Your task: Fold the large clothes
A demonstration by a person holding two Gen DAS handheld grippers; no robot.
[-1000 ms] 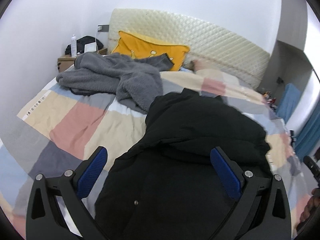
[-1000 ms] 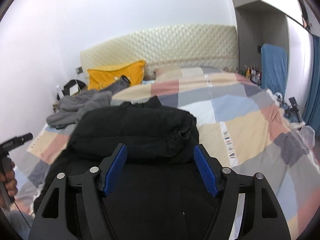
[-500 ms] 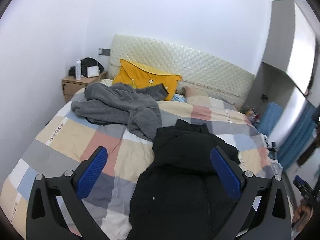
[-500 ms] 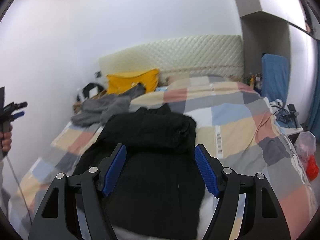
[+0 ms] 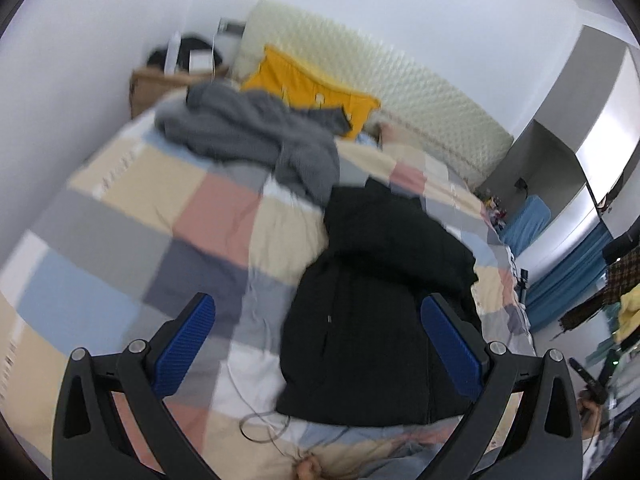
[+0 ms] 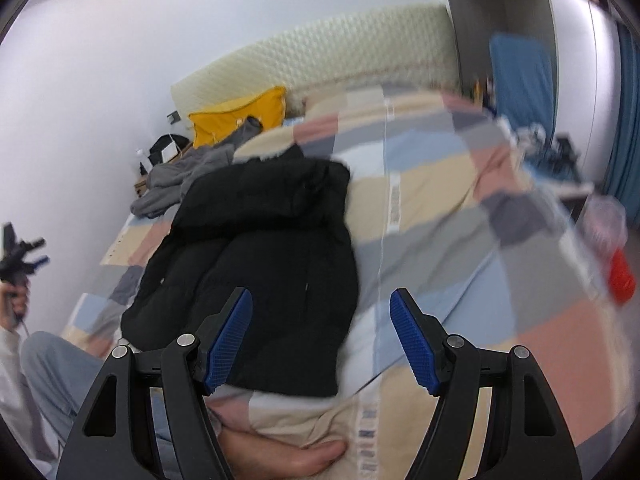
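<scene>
We hold both grippers above the near edge of the bed, and the black jacket (image 5: 380,300) lies flat on the patchwork quilt (image 5: 208,216) ahead of us, its long axis running away from the jaws toward the headboard (image 5: 380,92) — top part already doubled over at the far end, hem nearest us. The left gripper (image 5: 318,344) has its jaws spread wide and empty, and the jacket sits ahead and toward its right finger. The right gripper (image 6: 320,336) is likewise wide open with nothing between the pads; the jacket lies ahead and to its left, its near hem just past the left finger. We judge neither clearly nearer — each faces its own hem corner. A grey fleece garment (image 5: 256,136) lies apart beyond, by the yellow pillow (image 5: 312,88)
</scene>
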